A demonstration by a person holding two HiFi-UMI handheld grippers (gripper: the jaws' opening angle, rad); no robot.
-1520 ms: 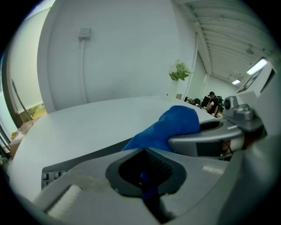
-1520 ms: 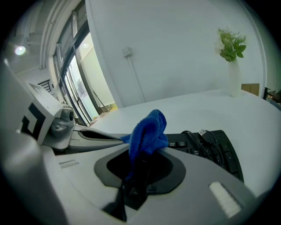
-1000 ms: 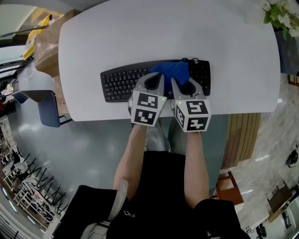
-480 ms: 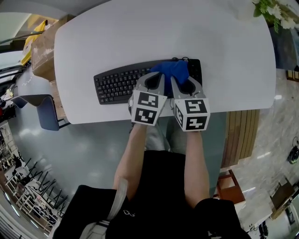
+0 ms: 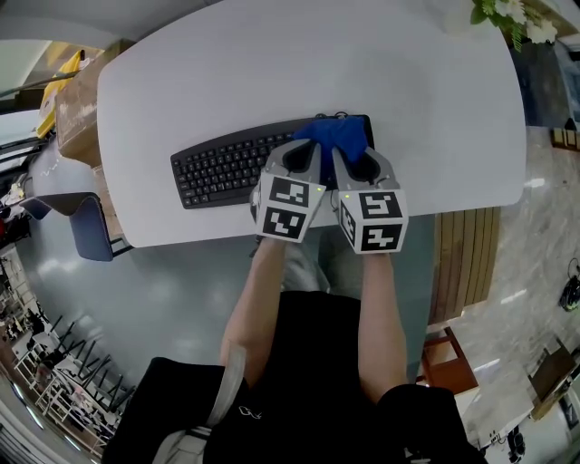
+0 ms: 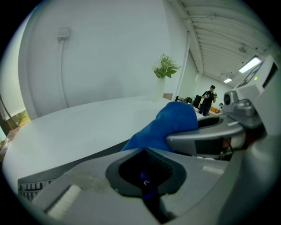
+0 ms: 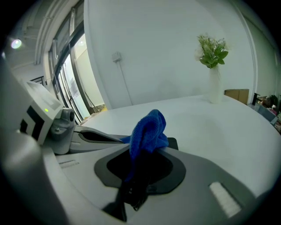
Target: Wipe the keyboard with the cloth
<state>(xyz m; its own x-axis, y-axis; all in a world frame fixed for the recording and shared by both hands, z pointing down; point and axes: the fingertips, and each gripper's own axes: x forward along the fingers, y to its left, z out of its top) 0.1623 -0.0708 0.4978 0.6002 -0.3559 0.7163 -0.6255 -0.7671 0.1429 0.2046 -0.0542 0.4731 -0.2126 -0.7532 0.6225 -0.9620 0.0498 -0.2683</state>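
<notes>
A black keyboard [image 5: 231, 168] lies near the front edge of the white table [image 5: 272, 63]. A bunched blue cloth [image 5: 337, 134] rests on the keyboard's right end. My left gripper [image 5: 308, 149] and my right gripper [image 5: 346, 152] sit side by side over it, each shut on a part of the cloth. In the left gripper view the cloth [image 6: 169, 125] rises from the closed jaws, with the right gripper [image 6: 210, 136] beside it. In the right gripper view the cloth [image 7: 149, 129] stands up out of the jaws, covering most of the keyboard's corner [image 7: 172, 143].
A vase of flowers [image 5: 507, 18] stands at the table's far right corner. A cardboard box [image 5: 77, 86] and a blue chair [image 5: 91, 222] are off the table's left side. A wooden bench [image 5: 462, 263] is on the floor to the right.
Both grippers have slid the cloth rightward along the keyboard, from right of its middle to its right end. The jaws stay shut on the cloth.
</notes>
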